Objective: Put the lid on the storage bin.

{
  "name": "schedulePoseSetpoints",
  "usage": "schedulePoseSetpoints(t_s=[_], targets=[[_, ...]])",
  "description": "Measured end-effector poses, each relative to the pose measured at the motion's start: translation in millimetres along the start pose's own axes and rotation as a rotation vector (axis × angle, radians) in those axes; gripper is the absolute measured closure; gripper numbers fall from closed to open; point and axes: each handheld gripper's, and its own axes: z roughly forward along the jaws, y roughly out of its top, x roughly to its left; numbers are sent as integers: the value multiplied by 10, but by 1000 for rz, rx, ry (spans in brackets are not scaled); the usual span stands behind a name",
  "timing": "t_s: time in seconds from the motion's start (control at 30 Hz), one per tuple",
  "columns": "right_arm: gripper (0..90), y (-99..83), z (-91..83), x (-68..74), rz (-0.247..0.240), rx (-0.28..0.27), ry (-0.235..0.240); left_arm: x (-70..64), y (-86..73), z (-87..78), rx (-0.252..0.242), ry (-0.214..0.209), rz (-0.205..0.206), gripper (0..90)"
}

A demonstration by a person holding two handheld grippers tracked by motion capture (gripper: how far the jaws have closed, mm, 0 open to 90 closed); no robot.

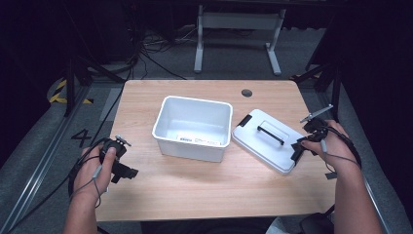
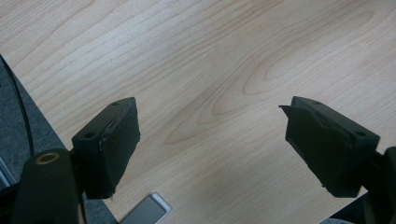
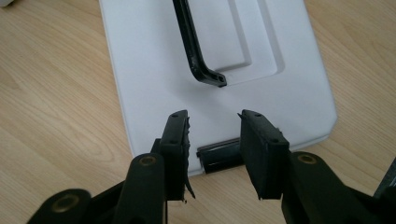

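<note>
Lid [image 1: 265,139] flat at bin's [image 1: 193,127] 3 o'clock. Right gripper [image 3: 214,140] jaws part-spread astride end latch [image 3: 218,157] (likely pre-grasp); next: close, lift. Left gripper [image 2: 210,144] wide open, idle.

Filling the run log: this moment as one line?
left gripper: open, idle | right gripper: open at white plastic lid latch | white plastic bin: uncovered

A dark figure 4 [image 1: 79,137] is marked on the grey floor [image 1: 39,141] left of the bench; the label [image 1: 185,139] inside the white bin is too small to read.
</note>
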Motion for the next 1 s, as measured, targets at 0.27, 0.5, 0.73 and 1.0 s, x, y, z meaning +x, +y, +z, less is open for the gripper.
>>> schedulePoseSetpoints(t_s=[0.27,0.5,0.73,1.0], targets=[[612,-8,16,3,0,7,16,-28,16,-23,-27,-23,38,180],[592,97,34,75,-28,-9,13,-61,54,12,-17,-29,59,179],[557,434,13,219,-128,31,-15,-82,99,66,-37,-16,83,188],[523,672,144,348,-190,79,-14,-57,92,23,-48,-21,92,178]])
